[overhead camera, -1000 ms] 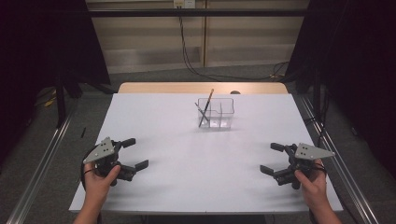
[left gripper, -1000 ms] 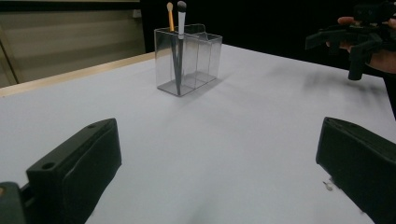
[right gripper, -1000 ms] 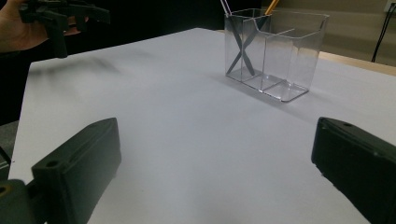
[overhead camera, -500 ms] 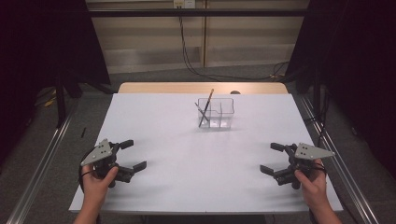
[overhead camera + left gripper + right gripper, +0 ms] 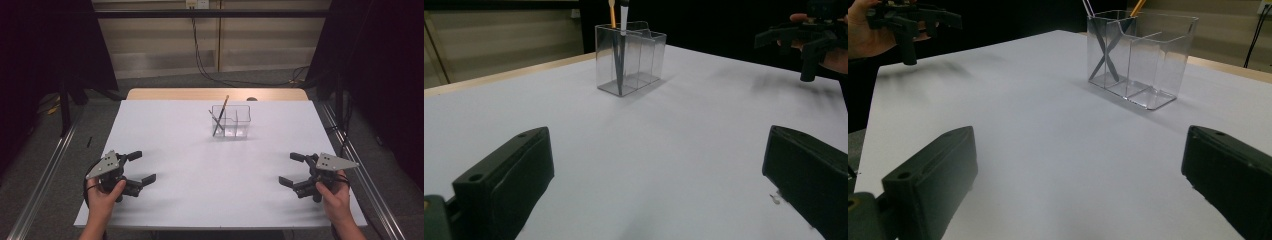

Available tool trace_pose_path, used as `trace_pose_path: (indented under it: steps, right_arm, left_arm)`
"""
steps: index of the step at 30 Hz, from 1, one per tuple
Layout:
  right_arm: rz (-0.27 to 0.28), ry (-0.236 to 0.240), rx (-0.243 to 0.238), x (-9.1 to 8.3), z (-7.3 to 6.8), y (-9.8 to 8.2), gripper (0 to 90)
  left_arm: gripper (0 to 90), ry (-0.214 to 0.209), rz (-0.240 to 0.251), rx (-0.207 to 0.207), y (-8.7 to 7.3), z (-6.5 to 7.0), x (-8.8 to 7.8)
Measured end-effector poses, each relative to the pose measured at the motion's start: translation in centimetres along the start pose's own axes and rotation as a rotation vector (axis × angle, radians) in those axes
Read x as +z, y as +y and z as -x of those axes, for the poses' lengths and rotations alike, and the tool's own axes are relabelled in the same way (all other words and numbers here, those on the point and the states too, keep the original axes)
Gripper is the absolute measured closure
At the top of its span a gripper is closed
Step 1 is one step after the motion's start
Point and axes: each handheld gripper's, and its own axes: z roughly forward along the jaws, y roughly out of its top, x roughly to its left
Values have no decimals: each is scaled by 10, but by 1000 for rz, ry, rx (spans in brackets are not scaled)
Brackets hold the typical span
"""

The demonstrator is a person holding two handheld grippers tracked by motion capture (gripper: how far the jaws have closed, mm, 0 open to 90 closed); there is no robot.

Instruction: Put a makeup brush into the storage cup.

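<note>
While both the left gripper [image 5: 141, 167] and right gripper [image 5: 293, 169] rest spread and empty at the table's near corners, the clear plastic three-compartment holder [image 5: 230, 121] stands far-centre, its left compartment holding two thin pencils [image 5: 219, 118]; they look light, stiff and slippery, best pinched at their protruding tops.

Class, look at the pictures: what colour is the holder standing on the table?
The holder is clear, see-through plastic with no tint; the right gripper view shows this best.

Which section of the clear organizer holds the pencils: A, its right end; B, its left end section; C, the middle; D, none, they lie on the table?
B: the two pencils lean crossed in the left end section of the organizer, seen from the high view.
</note>
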Motion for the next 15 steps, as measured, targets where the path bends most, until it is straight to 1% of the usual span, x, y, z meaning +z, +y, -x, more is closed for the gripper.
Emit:
trace_pose_path:
  steps: [5, 15]
  right_arm:
    - [0, -1, 0, 0, 1, 0, 10]
    - [6, -7, 3, 0, 1, 0, 9]
  left_arm:
    - [1, 0, -8, -2, -2, -1, 0]
    - [1, 7, 5, -5, -1, 0, -2]
